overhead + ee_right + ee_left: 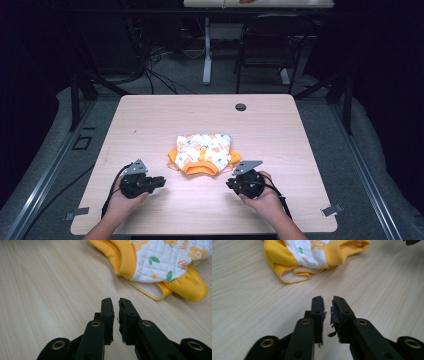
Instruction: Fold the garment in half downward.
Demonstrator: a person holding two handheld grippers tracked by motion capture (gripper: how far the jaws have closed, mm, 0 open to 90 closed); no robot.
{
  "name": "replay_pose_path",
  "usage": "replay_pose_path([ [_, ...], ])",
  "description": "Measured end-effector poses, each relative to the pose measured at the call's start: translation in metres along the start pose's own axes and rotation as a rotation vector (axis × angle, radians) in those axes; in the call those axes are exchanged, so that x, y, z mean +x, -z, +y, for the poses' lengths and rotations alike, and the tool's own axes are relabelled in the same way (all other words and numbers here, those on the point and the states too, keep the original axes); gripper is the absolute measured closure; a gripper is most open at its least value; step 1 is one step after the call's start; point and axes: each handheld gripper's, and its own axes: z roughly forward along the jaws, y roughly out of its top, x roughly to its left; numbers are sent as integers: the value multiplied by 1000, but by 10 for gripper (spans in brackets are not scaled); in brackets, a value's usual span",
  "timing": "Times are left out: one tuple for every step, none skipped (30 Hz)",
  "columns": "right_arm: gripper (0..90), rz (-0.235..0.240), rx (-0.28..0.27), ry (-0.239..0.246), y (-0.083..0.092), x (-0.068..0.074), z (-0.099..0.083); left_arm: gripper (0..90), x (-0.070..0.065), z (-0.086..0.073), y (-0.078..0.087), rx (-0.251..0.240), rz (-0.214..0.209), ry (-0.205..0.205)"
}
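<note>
At the table's near edge your left gripper (159,181) and right gripper (230,184) rest low, jaws slightly apart, nothing between them | between and just beyond them lies the folded yellow-trimmed baby garment (204,153), touching neither | bare wooden table (280,130) all round, no obstacle | farther off: cable hole (240,107), then chair (270,45).

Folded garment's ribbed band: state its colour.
Yellow-orange, on the folded garment; clearest in the right gripper view.
</note>
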Motion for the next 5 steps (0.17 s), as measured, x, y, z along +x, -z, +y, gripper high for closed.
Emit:
replay_pose_path([
  [797,0,-5,2,0,0,-1,731,-1,0,-1,-13,8,-5],
  [767,-3,-15,-8,0,0,-2,685,-1,0,0,-18,-2,2],
  [739,-10,-18,-4,0,0,-3,676,-1,1,0,-29,-12,6],
  [719,-15,-21,-3,-1,0,-3,660,-2,1,-1,-40,-19,2],
  [675,-13,-21,-1,-2,0,-5,630,-3,1,-2,-47,-16,1],
])
